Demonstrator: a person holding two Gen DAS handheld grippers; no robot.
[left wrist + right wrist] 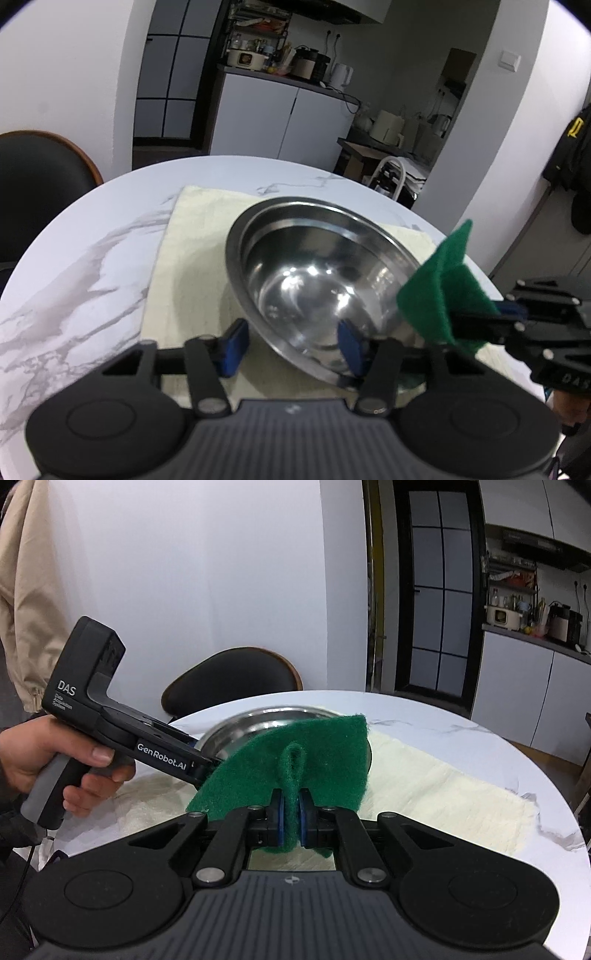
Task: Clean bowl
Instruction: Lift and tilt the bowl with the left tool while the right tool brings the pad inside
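With your left gripper [291,345] spread wide around the tilted bowl's [314,280] 6 o'clock rim, steady it while your right gripper [291,821], clamped on the green pad [325,760], sweeps inward from 3 o'clock.

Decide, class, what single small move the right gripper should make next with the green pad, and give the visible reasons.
Probably ease the right gripper forward and down so the green scouring pad meets the inside of the steel bowl. The pad is pinched folded between its fingers and sits at the bowl's rim, apparently not yet on the inner wall. The left gripper straddles the tilted bowl's near rim, so it looks braced.
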